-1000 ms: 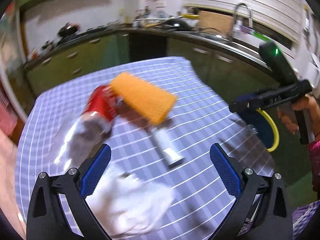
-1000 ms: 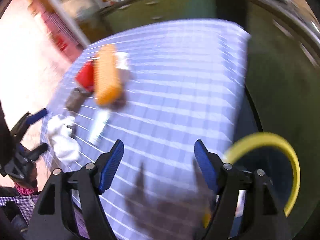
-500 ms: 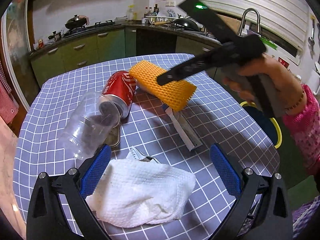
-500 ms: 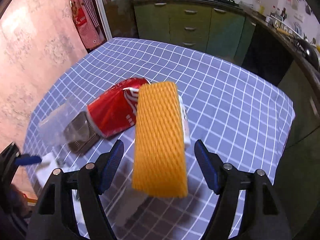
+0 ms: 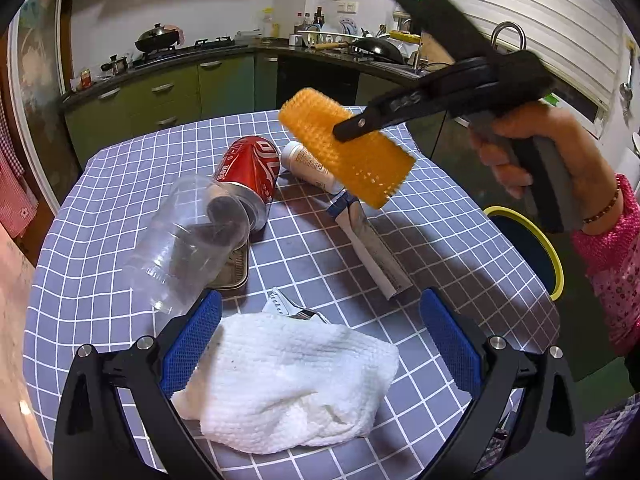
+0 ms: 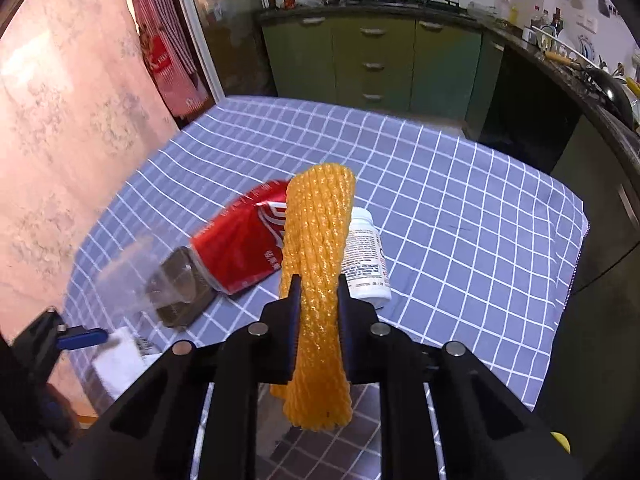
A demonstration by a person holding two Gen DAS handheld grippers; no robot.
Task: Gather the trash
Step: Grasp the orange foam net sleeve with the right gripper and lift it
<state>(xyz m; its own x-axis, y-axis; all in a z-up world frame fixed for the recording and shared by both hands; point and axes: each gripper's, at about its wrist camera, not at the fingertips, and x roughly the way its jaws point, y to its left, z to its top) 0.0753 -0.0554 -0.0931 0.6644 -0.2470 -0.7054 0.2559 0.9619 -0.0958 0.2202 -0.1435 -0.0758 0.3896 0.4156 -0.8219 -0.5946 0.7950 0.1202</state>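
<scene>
Nearest the left wrist camera, the left claw [image 5: 320, 344] stands spread wide with its blue pads [image 5: 192, 344] on either side of a crumpled white cloth [image 5: 288, 384], neither pad pressing it; the cloth lies at the near edge of the table [image 5: 440, 240], which is covered in a blue-grey checked cloth. A silver wrapper [image 5: 288, 308] pokes out from under the cloth's far edge. Just beyond, a clear plastic cup [image 5: 188, 240] lies on its side over a small metal tin [image 5: 234, 272], its mouth against the end of a crushed red soda can [image 5: 250, 172]. To the right of these a flattened tube [image 5: 372, 248] lies lengthwise, and behind the can a white pill bottle [image 5: 308, 164] rests on its side. Above them, lifted clear of the table, an orange foam net sleeve [image 6: 316, 280] is pinched between the fingers of the right claw [image 6: 318, 300], whose jaws are closing and squeeze the sleeve narrow at the grip. A hand [image 5: 536, 148] in a pink sleeve holds that claw's handle. Beside the table's right edge stands a dark bin with a yellow rim [image 5: 556, 264]. Green kitchen cabinets [image 5: 160, 92] line the far wall.
</scene>
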